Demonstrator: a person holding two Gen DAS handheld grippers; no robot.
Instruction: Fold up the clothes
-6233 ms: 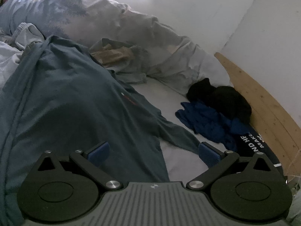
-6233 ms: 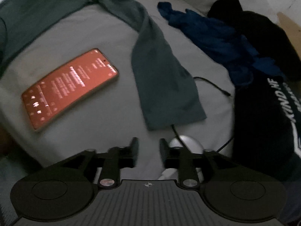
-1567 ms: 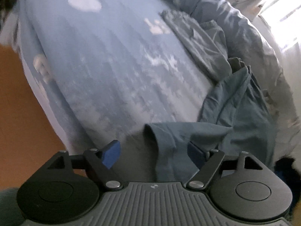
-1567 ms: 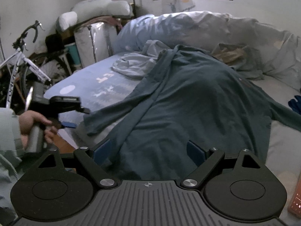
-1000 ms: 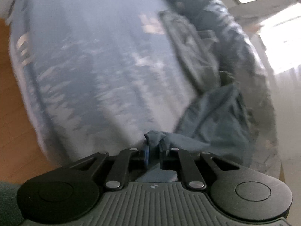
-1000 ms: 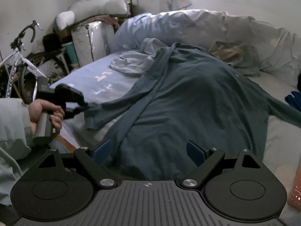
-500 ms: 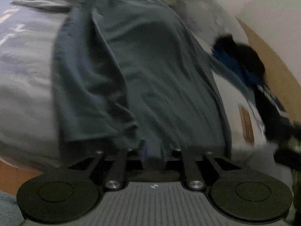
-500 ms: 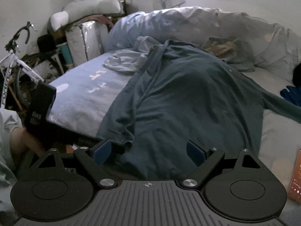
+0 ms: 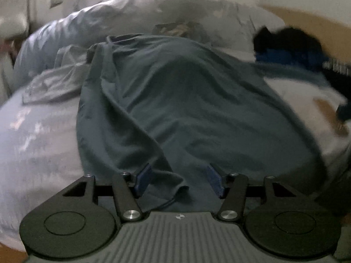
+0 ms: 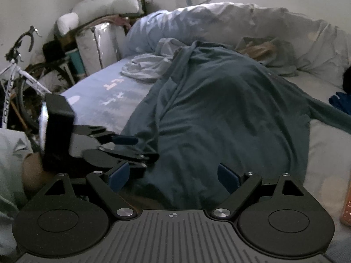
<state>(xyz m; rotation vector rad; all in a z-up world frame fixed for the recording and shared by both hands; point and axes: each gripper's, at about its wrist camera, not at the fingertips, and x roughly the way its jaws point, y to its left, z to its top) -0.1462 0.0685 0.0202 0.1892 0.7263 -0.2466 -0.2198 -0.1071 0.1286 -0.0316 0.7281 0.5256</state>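
- Since the earlier frames, the left sleeve has been carried from the bed's left edge onto the shirt (image 9: 186, 109), which fills the frame centre.
- Shirt: soft, light, limp; best pinched at hem or sleeve cuff.
- Left gripper (image 9: 178, 180): jaws opening, sleeve fold between them, released.
- Right gripper (image 10: 173, 178): wide apart over the hem at lower centre, gripping nothing.

Blurred black garment (image 9: 287, 38) and blue clothing (image 9: 291, 58); phone (image 10: 346, 208) cut off at frame edge.

One dark teal long-sleeved shirt (image 10: 219, 114), one pale grey crumpled garment (image 10: 144, 66), one white bicycle (image 10: 15, 74) and two tools are counted.
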